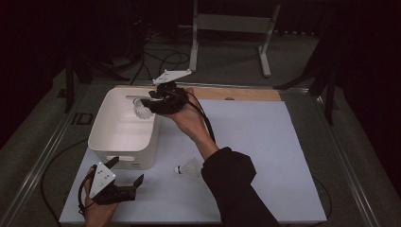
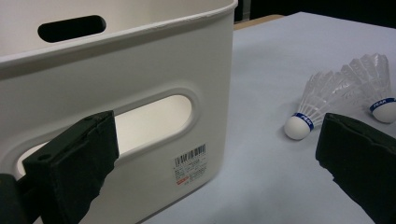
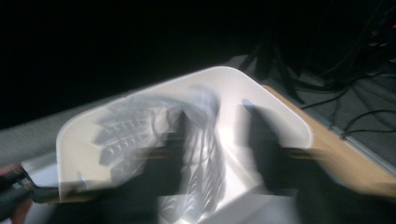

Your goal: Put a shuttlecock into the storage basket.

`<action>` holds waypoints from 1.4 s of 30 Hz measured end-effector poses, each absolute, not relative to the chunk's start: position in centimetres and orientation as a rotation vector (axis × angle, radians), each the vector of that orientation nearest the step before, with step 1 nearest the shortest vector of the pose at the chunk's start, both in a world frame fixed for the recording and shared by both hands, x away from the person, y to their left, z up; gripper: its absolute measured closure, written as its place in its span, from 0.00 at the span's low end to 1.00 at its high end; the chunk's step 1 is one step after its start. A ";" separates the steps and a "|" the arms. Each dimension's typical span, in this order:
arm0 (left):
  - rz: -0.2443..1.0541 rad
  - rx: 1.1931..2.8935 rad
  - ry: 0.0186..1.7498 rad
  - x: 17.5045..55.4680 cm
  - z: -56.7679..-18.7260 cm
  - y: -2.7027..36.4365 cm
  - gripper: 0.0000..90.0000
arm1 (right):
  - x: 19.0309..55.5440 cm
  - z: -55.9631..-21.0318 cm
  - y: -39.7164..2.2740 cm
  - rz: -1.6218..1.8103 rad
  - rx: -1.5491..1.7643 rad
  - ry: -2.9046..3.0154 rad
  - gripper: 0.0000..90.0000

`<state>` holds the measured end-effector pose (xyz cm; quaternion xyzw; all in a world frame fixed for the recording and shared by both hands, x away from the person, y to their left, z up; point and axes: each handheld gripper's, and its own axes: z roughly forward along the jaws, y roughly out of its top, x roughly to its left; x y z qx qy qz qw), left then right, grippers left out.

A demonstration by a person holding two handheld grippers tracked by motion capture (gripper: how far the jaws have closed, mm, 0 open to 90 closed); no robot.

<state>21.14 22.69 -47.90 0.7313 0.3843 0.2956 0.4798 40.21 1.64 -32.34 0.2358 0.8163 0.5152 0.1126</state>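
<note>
The shuttlecock (image 1: 142,111) hung over the white bin (image 1: 106,128), just inside its far right corner, cork end toward the right gripper (image 1: 152,103) and feathers fanned out over the bin's floor. In the right gripper view it was a smear of white feathers (image 3: 140,126) in front of the two dark jaws, and those jaws stood apart with a gap between them. So the grip looked let go, the shuttlecock loose and on its way down into the bin, though the blur left it unclear whether a pad still brushed the cork.

By my reading this was the drop, the very end of one carry.

Out on the pale blue mat (image 1: 265,142), another shuttlecock (image 1: 187,168) lay on its side, near the bin's near right corner and beside the person's dark sleeve (image 1: 231,175). The left gripper view showed two there (image 2: 317,100), lying close together, the farther one (image 2: 373,88) just behind.

The left gripper (image 1: 126,177) rested low at the bin's near wall, jaws wide and empty, the bin's handle slot (image 2: 154,116) showing between them.

Next, I judged, the right hand would need to lift clear of the rim, swing back toward the mat, and come down with jaws spread over a cork end. Pinching the feathers would crush them.
</note>
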 end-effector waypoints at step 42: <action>0.721 1.783 0.937 21.1 -47.9 22.6 0.00 | 39.3 -33.1 -5.1 1.333 0.801 2.327 0.10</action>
